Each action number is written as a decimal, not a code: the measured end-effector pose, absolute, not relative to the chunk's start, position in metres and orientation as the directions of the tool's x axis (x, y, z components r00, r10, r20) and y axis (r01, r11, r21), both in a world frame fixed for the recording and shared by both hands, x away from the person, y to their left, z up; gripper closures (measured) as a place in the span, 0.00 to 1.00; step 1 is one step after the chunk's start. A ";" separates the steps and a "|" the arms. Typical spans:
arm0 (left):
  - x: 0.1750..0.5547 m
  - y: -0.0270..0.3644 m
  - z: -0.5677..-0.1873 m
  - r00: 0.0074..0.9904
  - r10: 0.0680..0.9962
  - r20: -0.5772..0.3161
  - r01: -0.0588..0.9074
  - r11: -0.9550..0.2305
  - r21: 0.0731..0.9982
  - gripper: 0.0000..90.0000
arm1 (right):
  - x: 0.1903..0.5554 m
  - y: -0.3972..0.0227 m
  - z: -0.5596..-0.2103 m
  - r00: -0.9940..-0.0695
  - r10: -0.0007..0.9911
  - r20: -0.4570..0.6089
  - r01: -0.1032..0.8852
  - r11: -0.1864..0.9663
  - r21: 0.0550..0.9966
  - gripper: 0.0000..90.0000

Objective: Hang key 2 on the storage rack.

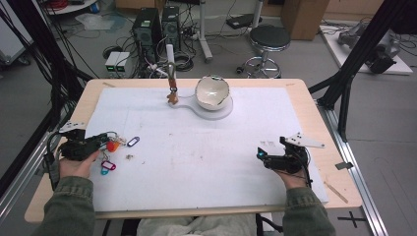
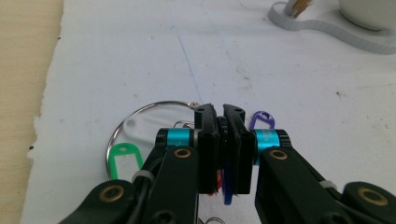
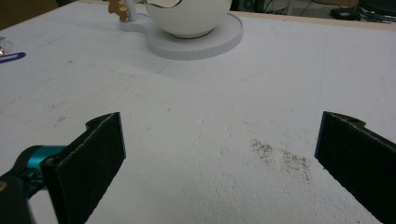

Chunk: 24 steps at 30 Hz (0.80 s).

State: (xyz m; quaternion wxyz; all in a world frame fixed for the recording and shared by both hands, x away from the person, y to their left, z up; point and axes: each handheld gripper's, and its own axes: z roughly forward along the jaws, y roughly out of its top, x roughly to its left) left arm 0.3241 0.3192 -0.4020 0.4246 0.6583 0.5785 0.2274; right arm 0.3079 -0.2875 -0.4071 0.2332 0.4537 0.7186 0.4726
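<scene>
between closed jaws, blue key tag [image 2: 227, 186]

Your high view is evenly lit from overhead, with soft, short shadows under the bowl [image 1: 213, 92] at upper centre. The white mat [image 1: 206, 152] reads bright but not blown out; the floor along the top edge stays dimmer. Everything looks soft and low in detail. In your left gripper view, the black jaws at the bottom are slightly blurred. Your right gripper view softens toward the top edge.

olive-green sleeves; black left gripper [image 2: 223, 116] with cyan bands, brass screws.
</scene>
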 end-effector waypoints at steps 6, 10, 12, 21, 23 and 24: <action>0.319 0.320 -0.395 0.222 0.956 -0.191 0.528 0.047 0.848 0.93 | 0.307 -0.288 -0.407 -0.478 0.873 0.096 0.429 0.137 0.893 0.01; 0.316 0.320 -0.390 0.229 0.956 -0.185 0.504 0.046 0.863 0.93 | 0.307 -0.288 -0.407 -0.480 0.872 0.093 0.425 0.139 0.894 0.01; 0.316 0.319 -0.388 0.230 0.956 -0.182 0.500 0.044 0.865 0.93 | 0.308 -0.288 -0.407 -0.480 0.872 0.095 0.428 0.138 0.893 0.01; 0.316 0.313 -0.377 0.240 0.952 -0.191 0.468 0.059 0.882 0.93 | 0.309 -0.291 -0.408 -0.478 0.873 0.101 0.429 0.132 0.894 0.01; 0.315 0.312 -0.374 0.248 0.950 -0.191 0.456 0.059 0.888 0.93 | 0.308 -0.291 -0.407 -0.478 0.872 0.099 0.425 0.131 0.896 0.01; 0.314 0.311 -0.371 0.251 0.949 -0.193 0.450 0.063 0.891 0.93 | 0.308 -0.292 -0.407 -0.478 0.873 0.099 0.425 0.131 0.896 0.01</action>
